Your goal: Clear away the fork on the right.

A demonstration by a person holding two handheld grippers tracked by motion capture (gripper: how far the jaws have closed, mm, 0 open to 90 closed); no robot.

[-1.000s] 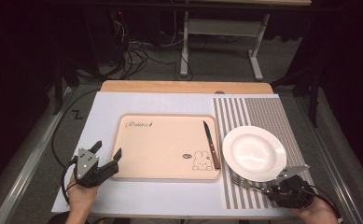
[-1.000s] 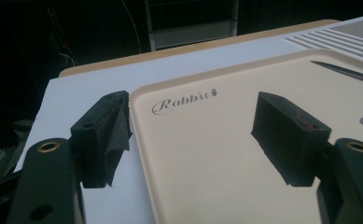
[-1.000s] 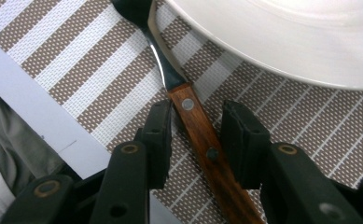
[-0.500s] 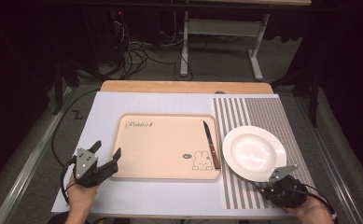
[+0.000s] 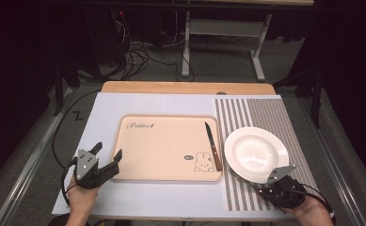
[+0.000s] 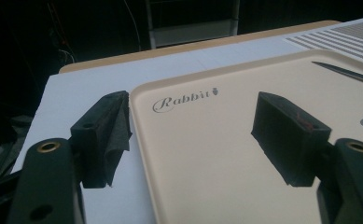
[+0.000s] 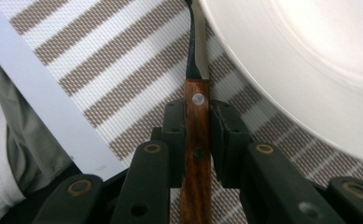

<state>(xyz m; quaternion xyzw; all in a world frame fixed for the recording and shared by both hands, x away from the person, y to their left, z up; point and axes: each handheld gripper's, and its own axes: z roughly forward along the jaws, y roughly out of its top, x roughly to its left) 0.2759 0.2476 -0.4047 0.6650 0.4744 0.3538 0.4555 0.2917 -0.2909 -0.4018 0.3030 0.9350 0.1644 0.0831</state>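
The right tongs (image 7: 197, 122) were found clenched on the wooden handle of a utensil (image 7: 197, 93). Their jaws had just been closing, and the pads sat flat against both sides of the handle, just behind its pale rivet. The utensil lay on the striped mat (image 7: 100, 70), running straight ahead of these tongs. Its dark metal neck passed close along the rim of the white plate (image 7: 310, 70), which sat ahead and to the tongs' right. The working end was hidden at the plate's edge, so its type could not be determined. In the inspector's judgement, the item is light and rigid. The polished wood is somewhat smooth but flat-sided, and it gives the pads a fair seat. The handle is the correct place to hold it. A grip this far back leaves the metal end free to droop or swing, so a level lift is advised, drawn away from the plate. The plate looks to be ceramic, liable to chip and easily nudged. The left tongs (image 6: 193, 112) stood released and empty, one jaw over the beige tray (image 6: 207, 154) and the other over the white surface (image 5: 171, 101) beside it. A knife (image 5: 213, 151) lay at the tray's far side from them.
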